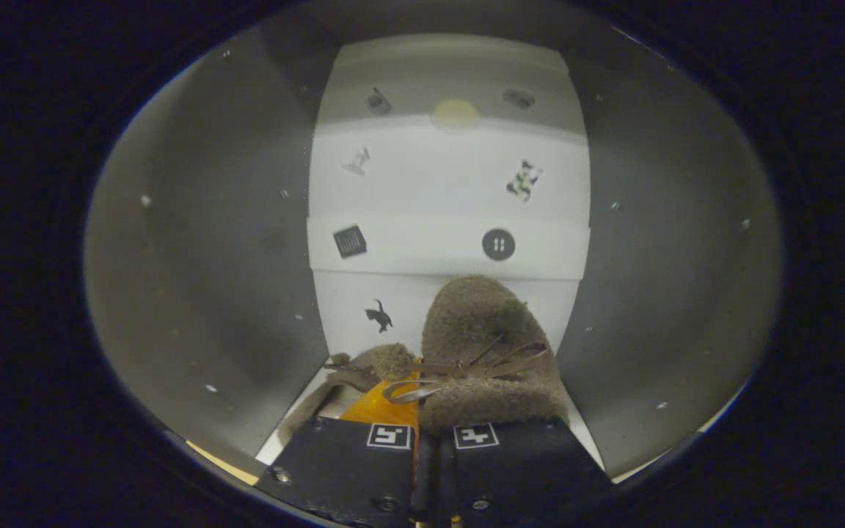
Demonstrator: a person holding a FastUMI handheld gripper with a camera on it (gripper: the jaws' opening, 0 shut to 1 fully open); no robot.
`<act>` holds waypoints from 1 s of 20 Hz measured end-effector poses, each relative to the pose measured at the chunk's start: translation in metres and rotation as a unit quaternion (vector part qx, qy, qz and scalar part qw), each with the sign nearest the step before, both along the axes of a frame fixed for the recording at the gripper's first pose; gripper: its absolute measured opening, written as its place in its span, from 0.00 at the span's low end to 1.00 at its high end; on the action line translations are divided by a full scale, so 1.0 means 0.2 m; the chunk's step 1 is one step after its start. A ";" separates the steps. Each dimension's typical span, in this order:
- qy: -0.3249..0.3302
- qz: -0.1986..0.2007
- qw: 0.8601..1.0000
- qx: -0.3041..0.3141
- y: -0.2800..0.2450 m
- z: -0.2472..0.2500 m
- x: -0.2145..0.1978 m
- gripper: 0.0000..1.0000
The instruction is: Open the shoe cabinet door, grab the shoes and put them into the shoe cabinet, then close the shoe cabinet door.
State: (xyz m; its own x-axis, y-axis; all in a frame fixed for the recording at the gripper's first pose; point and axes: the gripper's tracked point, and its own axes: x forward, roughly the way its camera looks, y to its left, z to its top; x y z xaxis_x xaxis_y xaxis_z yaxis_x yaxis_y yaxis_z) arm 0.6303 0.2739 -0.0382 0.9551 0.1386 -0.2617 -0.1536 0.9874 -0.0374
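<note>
The fuzzy shoe (485, 345) is held pinched by the gripper (430, 433) inside the shoe cabinet (202, 279), where an early release could tip it sideways.

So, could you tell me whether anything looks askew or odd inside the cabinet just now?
One thing: the fuzzy brown shoe stands steeply tilted, toe up against the white back wall rather than flat. The claw looks shut on its heel end. A second shoe lies low beside it. Nothing looks damaged or spilled.
</note>
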 end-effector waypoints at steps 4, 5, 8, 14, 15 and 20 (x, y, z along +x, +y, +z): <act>0.038 -0.019 0.999 0.015 -0.04 -0.18 0.18 0.08; 0.047 -0.020 0.999 0.019 -0.06 -0.20 0.21 0.08; 0.085 -0.027 0.996 0.026 -0.10 -0.29 0.25 0.08; 0.118 -0.035 0.992 0.010 -0.10 -0.36 0.26 0.09; 0.118 -0.038 0.992 0.007 -0.10 -0.36 0.26 0.10; 0.110 -0.015 0.994 0.011 -0.04 -0.33 0.16 0.31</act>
State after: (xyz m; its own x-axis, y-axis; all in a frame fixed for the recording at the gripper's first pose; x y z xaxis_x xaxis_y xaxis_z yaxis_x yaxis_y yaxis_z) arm 0.6631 0.2664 -0.1033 0.8787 0.1191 -0.4622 -0.1268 0.9918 0.0146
